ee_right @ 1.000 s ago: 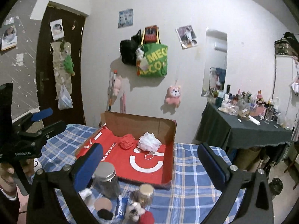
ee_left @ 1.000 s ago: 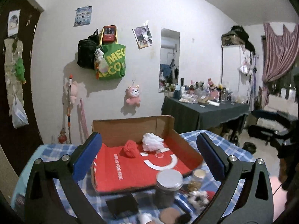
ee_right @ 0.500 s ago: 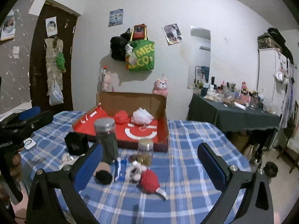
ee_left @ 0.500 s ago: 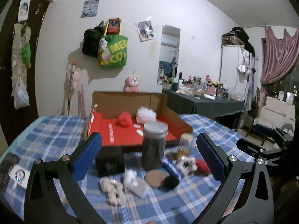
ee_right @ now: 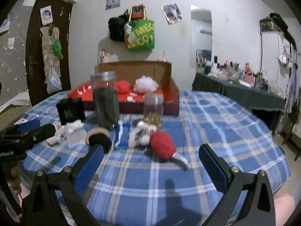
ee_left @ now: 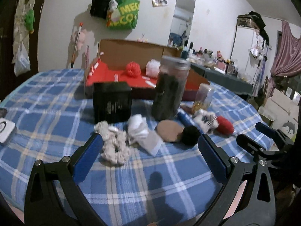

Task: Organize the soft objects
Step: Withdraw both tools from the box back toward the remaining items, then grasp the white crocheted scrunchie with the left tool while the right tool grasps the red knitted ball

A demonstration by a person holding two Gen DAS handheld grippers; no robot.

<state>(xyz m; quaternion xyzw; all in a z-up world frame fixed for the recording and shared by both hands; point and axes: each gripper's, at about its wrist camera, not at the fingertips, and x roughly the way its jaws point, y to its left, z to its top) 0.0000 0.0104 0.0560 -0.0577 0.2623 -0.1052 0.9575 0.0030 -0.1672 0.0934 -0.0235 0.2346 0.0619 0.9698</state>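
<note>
**Both tools wide, soft things waiting by the box**

On the desk (ee_left: 47, 101), under its blue check cloth, the soft things lie in a loose row in front of the hard ones. I have my left tool (ee_left: 149, 152) low over the near edge, jaws spread wide and gripping nothing; the beige scrunchie (ee_left: 114, 145) sits just ahead of its left finger, touching a white cloth bundle (ee_left: 141, 131). I would judge that scrunchie the nearest pick for this side.

My right tool (ee_right: 150, 160) is likewise spread and empty. Its view looks straight at the red knit piece (ee_right: 161, 145), which lies against a white-and-dark plush (ee_right: 141, 133), with a black pom (ee_right: 99, 141) nearer the left finger. A blue flat packet (ee_right: 122, 135) lies between pom and plush.

Behind the row stand a dark jar (ee_right: 106, 101), a small jar (ee_right: 153, 111) and a black box (ee_right: 70, 111). These look rigid, so I take them as things to leave alone and steer round.

Further back is the carton (ee_left: 131, 50) with its red lining, open toward me. A red puff (ee_left: 133, 69) and a white puff (ee_right: 146, 83) already rest inside, so I read it as the place for the soft things. The jars stand between the row and the carton, so any carry will likely need to lift over them.
</note>
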